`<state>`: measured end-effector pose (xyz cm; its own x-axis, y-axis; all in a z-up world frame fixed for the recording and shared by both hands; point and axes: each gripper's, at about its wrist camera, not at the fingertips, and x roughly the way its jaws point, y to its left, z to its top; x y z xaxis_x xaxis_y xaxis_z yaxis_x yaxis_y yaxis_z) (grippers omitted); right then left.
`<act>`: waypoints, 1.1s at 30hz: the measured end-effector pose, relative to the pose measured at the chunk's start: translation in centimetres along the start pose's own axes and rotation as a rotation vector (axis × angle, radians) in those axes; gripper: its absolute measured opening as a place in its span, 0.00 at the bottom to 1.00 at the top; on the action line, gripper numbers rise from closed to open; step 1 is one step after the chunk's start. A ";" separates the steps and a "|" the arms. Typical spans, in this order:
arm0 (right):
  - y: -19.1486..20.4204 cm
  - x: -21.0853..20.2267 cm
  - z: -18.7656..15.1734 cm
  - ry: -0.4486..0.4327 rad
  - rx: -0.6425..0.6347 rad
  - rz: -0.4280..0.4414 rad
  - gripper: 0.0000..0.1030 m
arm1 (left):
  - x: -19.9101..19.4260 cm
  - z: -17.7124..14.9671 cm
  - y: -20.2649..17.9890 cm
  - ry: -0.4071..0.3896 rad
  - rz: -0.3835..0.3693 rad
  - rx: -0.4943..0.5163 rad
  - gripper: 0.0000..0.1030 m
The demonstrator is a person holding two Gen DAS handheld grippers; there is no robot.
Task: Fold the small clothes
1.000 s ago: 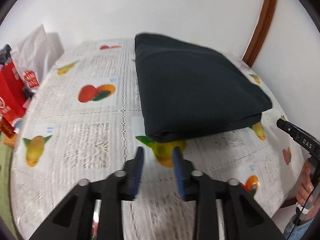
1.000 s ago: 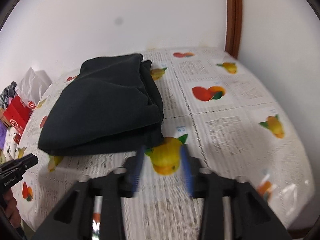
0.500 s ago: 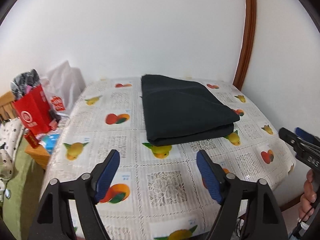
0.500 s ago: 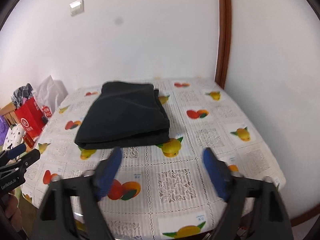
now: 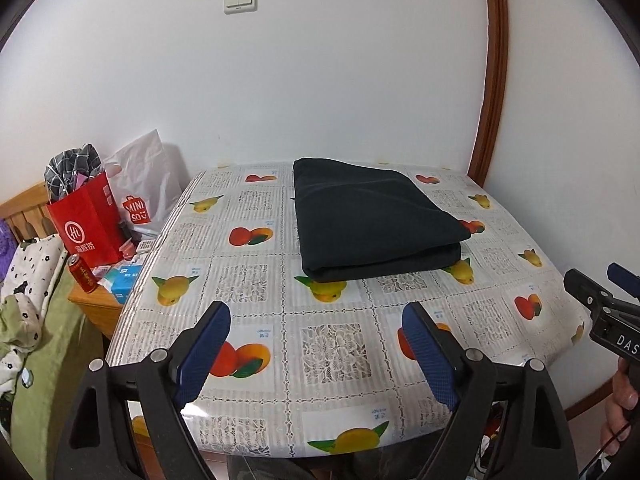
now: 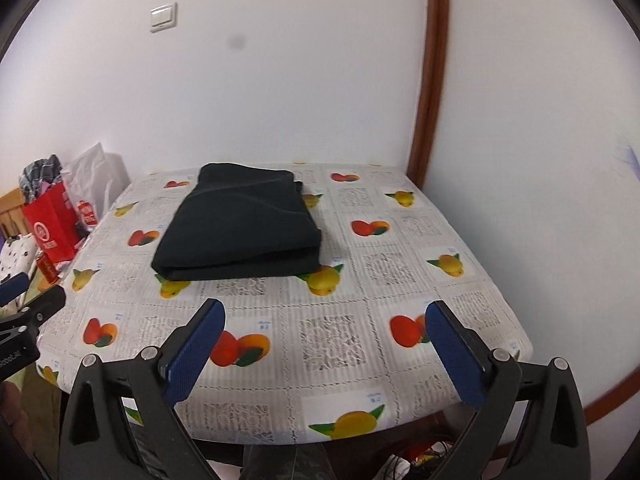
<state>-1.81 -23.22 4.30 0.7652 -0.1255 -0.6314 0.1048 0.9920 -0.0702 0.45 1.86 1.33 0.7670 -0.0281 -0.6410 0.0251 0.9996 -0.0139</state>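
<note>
The dark folded garment [image 5: 372,220] lies toward the back of the worktop [image 5: 336,344]. The left claw [image 5: 316,344] and right claw [image 6: 326,342] have just been opening; both stand wide and empty. A careless re-grab could drag the top layer askew.

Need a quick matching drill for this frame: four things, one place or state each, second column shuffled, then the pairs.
Things:
1. dark folded garment
2. red paper bag
3. red drink can
4. left tongs

Places or states:
A. open, nothing between the pads
B. on the wooden stand left of the table, upright, checked cloth in its top
C. lying flat on the fruit-print tablecloth
D. standing in front of the red bag

Pairs: 1-C, 2-B, 3-D, 4-A
</note>
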 end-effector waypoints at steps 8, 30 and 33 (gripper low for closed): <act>-0.6 -0.1 -0.7 0.016 0.008 -0.022 0.96 | 0.1 -0.2 -0.1 0.009 0.003 -0.006 0.85; -1.0 -0.5 -1.6 0.034 0.003 0.002 0.96 | -1.1 -1.2 0.7 0.004 0.019 -0.020 0.85; -1.1 -0.3 -1.7 0.032 0.000 -0.012 0.96 | -1.0 -1.3 0.8 0.010 0.018 -0.019 0.85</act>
<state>-3.25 -24.22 3.27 0.7431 -0.1365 -0.6551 0.1134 0.9905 -0.0778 -1.16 2.65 0.92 0.7608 -0.0100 -0.6489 -0.0013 0.9999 -0.0170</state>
